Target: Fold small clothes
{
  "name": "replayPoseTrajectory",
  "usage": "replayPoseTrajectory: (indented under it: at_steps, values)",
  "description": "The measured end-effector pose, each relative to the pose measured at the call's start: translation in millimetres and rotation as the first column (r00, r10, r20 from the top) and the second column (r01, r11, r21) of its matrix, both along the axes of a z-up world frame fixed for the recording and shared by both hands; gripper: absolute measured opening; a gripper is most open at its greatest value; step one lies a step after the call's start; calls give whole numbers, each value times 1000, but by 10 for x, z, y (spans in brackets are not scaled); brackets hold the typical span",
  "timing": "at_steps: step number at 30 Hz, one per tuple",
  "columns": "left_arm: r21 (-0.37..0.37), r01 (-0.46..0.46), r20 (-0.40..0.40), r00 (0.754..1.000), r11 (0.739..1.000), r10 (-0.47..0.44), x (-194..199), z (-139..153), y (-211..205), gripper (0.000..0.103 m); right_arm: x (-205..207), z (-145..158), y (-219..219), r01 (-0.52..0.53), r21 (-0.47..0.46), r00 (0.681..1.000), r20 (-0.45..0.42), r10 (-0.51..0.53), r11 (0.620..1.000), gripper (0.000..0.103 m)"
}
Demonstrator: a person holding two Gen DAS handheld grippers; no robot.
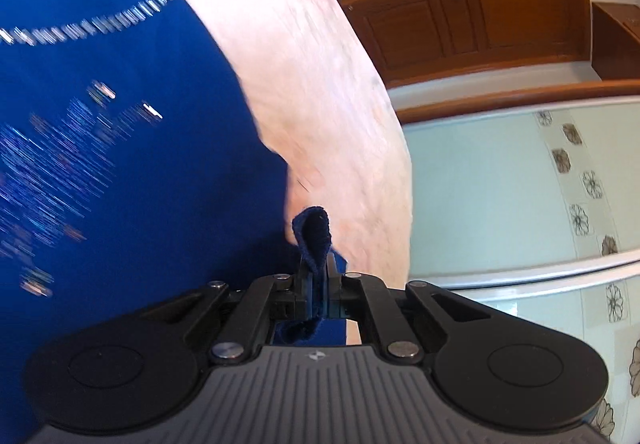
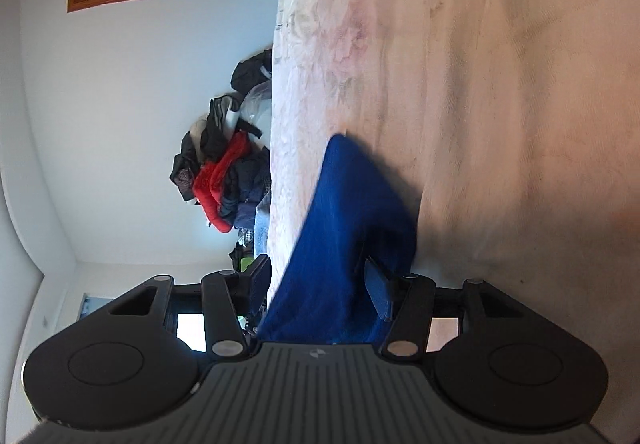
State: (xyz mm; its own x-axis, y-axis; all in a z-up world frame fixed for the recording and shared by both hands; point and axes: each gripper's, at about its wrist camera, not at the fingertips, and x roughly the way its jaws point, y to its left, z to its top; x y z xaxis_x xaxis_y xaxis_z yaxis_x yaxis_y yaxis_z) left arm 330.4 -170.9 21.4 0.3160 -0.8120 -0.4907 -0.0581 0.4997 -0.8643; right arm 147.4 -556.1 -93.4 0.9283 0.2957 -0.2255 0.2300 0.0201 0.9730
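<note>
Left tongs [image 1: 316, 276] clamped tight on a folded hem of the blue garment [image 1: 120, 163] spread over the pale bed [image 1: 320, 83], right tongs [image 2: 320, 284] parted, cloth loose between the fingers.

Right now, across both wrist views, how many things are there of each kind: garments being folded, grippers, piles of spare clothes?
Blue garment: 1
Grippers: 2, left gripper and right gripper
Pile of clothes beyond the bed's edge: 1
Total: 4
</note>
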Motion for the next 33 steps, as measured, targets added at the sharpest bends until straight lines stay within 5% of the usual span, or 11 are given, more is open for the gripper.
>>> replayPoseTrajectory:
  at_steps: [9, 10, 11, 12, 19, 22, 24, 25, 33]
  values:
    - [52, -133, 48, 990, 990, 130, -39, 41, 978, 4, 100, -71, 59, 25, 40, 999, -39, -24, 999, 47]
    - [51, -148, 47, 988, 988, 145, -52, 25, 1071, 4, 119, -64, 88, 12, 13, 998, -62, -11, 1000, 37]
    - [59, -158, 47, 987, 986, 155, -72, -4, 1170, 4, 140, -57, 113, -3, -5, 996, -88, 3, 1000, 15]
    - [69, -159, 42, 987, 985, 156, -82, -24, 1217, 4, 187, -61, 159, -29, -20, 993, -111, 26, 999, 8]
    - [3, -87, -9, 996, 996, 87, -195, -242, 1085, 6, 200, -120, 281, -64, -49, 991, -123, 58, 997, 9]
    - [4, -75, -38, 996, 997, 75, -144, -382, 1035, 19, 196, -173, 219, -55, 0, 991, -125, 55, 998, 15]
    - [11, -68, -60, 996, 998, 69, -99, -476, 1010, 60, 195, -182, 210, -62, 9, 991, -122, 62, 998, 16]
    - [26, -79, -63, 995, 997, 81, -86, -505, 993, 69, 194, -188, 204, -67, 11, 991, -117, 68, 998, 19]
    - [88, -58, -17, 998, 994, 59, -50, -438, 801, 68, 164, -190, 209, -70, 16, 992, -102, 72, 997, 18]
